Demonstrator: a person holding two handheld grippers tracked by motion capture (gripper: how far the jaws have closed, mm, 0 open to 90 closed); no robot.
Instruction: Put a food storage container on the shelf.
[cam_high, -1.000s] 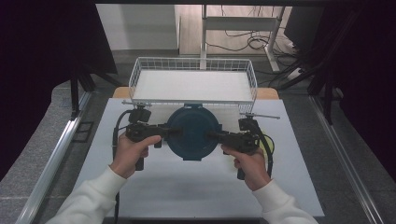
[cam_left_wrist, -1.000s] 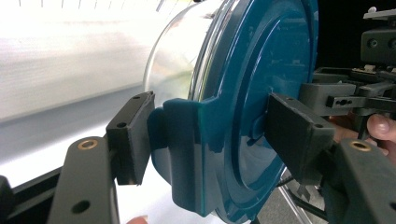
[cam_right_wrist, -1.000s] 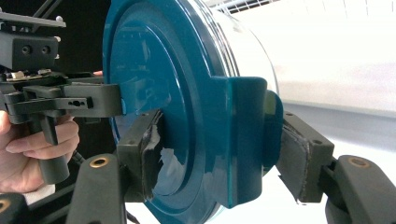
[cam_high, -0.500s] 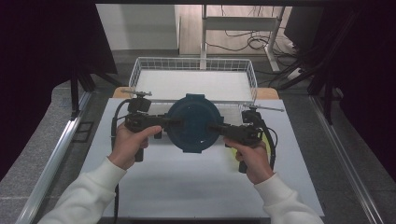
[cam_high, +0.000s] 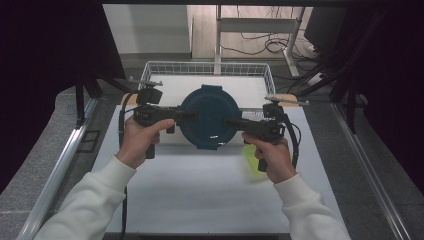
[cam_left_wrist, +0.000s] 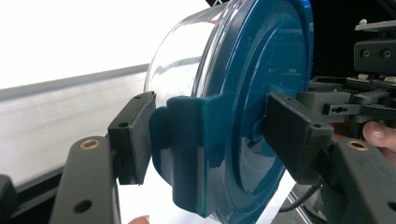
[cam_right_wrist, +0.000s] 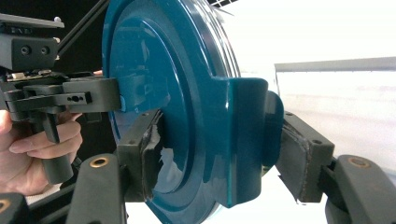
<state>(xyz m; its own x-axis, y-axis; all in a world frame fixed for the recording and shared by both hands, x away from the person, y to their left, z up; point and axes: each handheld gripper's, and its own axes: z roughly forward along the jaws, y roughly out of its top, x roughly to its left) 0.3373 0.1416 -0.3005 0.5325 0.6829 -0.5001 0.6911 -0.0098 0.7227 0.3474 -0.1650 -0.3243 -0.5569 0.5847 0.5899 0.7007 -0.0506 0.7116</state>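
Note:
A round container (cam_high: 210, 117) with a teal lid and a clear bowl hangs above the white table, its lid turned toward the high camera. My left gripper (cam_high: 182, 116) is shut on its left side. In the left gripper view the container (cam_left_wrist: 243, 93) has a teal latch tab, and the left gripper (cam_left_wrist: 210, 135) has one pad on the bowl side and the other on the lid. My right gripper (cam_high: 235, 122) is shut on the opposite side. In the right gripper view the right gripper (cam_right_wrist: 219, 154) clamps the other latch tab of the container (cam_right_wrist: 159, 93).
A white wire basket (cam_high: 155, 67) stands at the table's far edge, just behind the held container. A small yellow-green object (cam_high: 252, 160) lies on the table mat (cam_high: 200, 195) under the right hand. Metal rails run along both table sides.
Both grippers have carried the container up and away from the person, toward the wire basket. Its lid now faces the high camera more squarely. Neither grip has changed.

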